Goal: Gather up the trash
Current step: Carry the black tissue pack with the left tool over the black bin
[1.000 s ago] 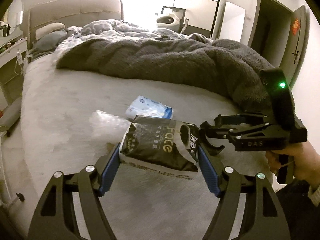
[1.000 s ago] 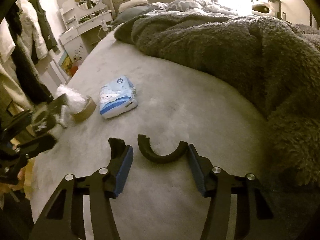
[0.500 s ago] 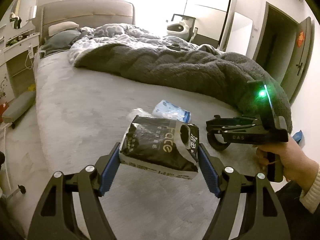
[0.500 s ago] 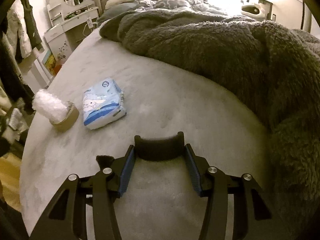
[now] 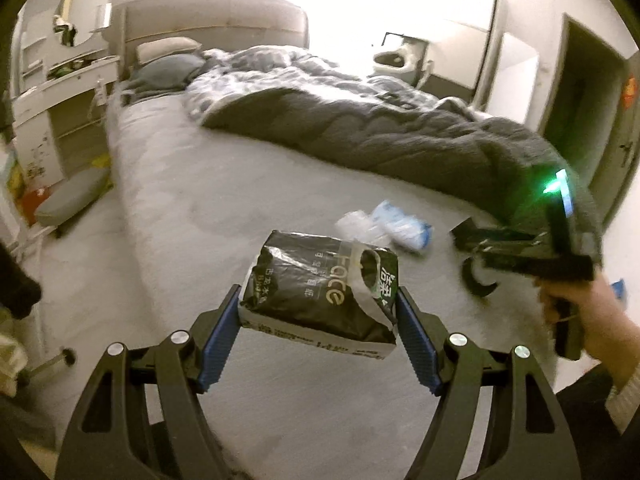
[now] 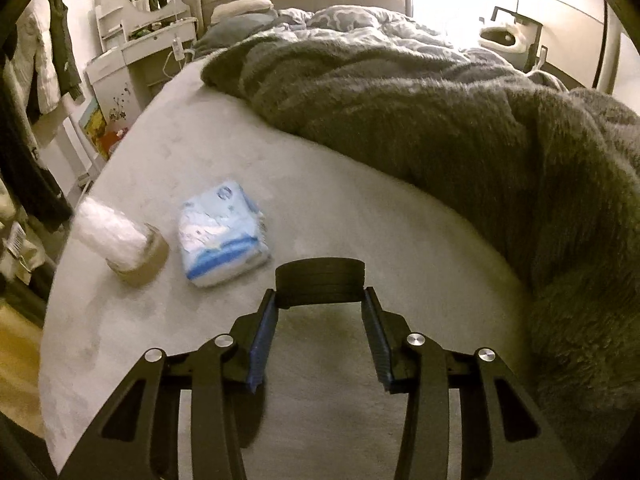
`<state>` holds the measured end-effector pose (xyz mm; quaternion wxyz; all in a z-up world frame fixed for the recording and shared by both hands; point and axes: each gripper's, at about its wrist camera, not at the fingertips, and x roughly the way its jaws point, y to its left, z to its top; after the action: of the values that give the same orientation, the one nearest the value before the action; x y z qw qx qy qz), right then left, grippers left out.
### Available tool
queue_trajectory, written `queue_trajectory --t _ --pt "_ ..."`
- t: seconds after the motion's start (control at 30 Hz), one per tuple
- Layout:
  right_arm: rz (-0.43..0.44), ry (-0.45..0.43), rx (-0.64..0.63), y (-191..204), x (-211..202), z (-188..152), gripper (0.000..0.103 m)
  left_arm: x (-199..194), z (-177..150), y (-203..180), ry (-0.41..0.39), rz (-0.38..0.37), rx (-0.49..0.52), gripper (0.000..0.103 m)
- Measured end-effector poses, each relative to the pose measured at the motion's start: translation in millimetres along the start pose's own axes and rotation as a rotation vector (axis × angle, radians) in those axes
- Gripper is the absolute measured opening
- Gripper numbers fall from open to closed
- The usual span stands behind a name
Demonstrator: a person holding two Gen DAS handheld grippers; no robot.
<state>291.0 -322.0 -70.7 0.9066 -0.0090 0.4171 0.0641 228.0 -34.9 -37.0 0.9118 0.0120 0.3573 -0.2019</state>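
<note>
My left gripper [image 5: 320, 316] is shut on a black tissue pack [image 5: 320, 292] with "Face" printed on it, held above the grey bed [image 5: 224, 184]. My right gripper [image 6: 320, 304] is shut on a black curved plastic piece [image 6: 320, 282], lifted off the bed; the same gripper [image 5: 476, 256] and piece [image 5: 476, 280] show in the left wrist view. A blue-and-white tissue pack [image 6: 220, 236] and a tape roll stuffed with clear plastic [image 6: 120, 240] lie on the bed to the left; the blue pack also shows in the left wrist view [image 5: 404, 228].
A rumpled dark grey blanket [image 6: 440, 120] covers the far and right side of the bed. A white dressing table [image 6: 136, 48] and hanging clothes [image 6: 48, 60] stand to the left. A grey stool [image 5: 72, 200] sits on the floor beside the bed.
My right gripper has closed on the black curved piece and lifted it off the bed. My left gripper has pulled back and up with the black pack still in it.
</note>
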Motion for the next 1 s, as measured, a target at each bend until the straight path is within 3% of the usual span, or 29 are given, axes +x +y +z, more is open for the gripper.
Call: queue_trajectory --t 0.17,0.6,0.83,1.0 --pt "0.031 -0.031 -0.011 22.1 -9.9 11.2 0.043 -4.7 -17.0 21.8 0.041 0.077 -0.049 0.076" --pt "0.168 -0.111 -0.054 101.0 -50.1 28.1 0.043 -34.5 -80.4 107.8 0.057 0.250 -0.240 0.076" --pt "0.240 -0.099 -0.090 150.3 -60.3 21.4 0.043 -36.3 -132.7 144.1 0.168 0.335 -0.343 0.076" --pt "0.280 -0.086 -0.142 190.3 -66.0 13.1 0.043 -41.3 -162.0 155.7 0.229 0.353 -0.381 0.076"
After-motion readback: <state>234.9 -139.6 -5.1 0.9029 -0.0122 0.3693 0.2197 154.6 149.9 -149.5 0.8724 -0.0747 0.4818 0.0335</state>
